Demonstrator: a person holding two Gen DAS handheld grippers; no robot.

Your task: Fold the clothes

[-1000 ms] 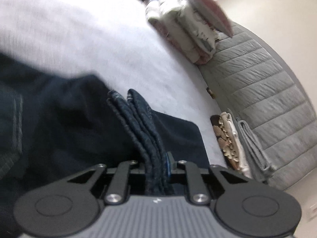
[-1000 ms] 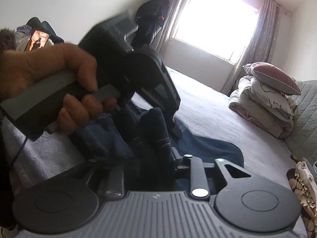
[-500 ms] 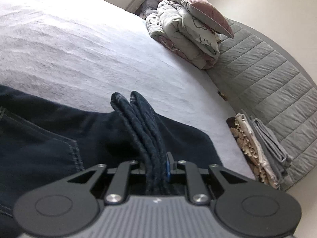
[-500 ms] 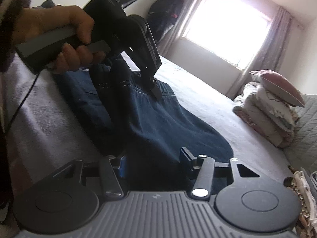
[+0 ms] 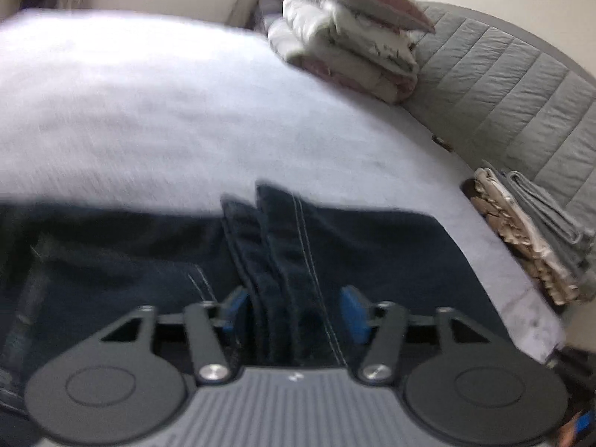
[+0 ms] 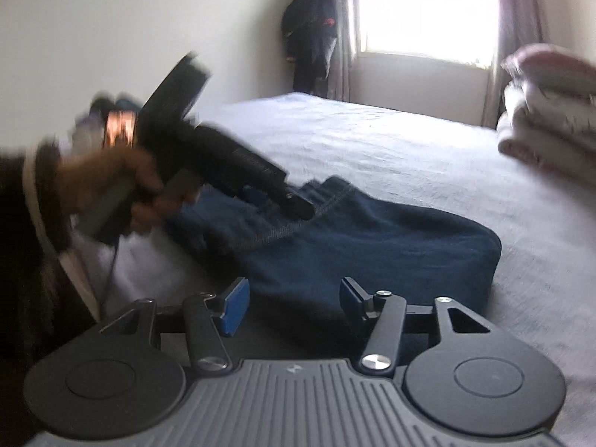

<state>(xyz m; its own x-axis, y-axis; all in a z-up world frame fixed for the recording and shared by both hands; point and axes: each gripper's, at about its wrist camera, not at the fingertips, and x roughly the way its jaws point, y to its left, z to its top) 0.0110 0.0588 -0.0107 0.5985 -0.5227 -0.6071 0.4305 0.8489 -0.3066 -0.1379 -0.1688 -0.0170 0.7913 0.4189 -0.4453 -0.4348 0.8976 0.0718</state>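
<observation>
Spreading across both views, the bed [image 5: 156,104] gives you plenty of bare sheet beyond and to either side of the jeans [image 6: 372,246], which lie folded near your edge, long axis running left to right across the right wrist view, rounded fold end pointing toward the headboard [image 5: 521,85]. At that end sit a bedding pile [image 5: 350,48] well apart from the denim and a stack of folded clothes [image 5: 532,238] near the mattress corner, closer to the fold end but not touching.

Your left gripper [image 5: 294,309] is opening; a bunched ridge of 2 or 3 denim layers stands between its blue pads [image 5: 352,313], with a gap on the right side, so judge it released. Your left hand [image 6: 111,186] has that tool at the seamed end of the jeans, so it is the nearer one.

Your right gripper [image 6: 294,305] is also opening, jaws medium-wide, nothing between them; the jeans lie just ahead and slightly right.

Any next fold likely runs along that long axis, with free sheet on the far side.
</observation>
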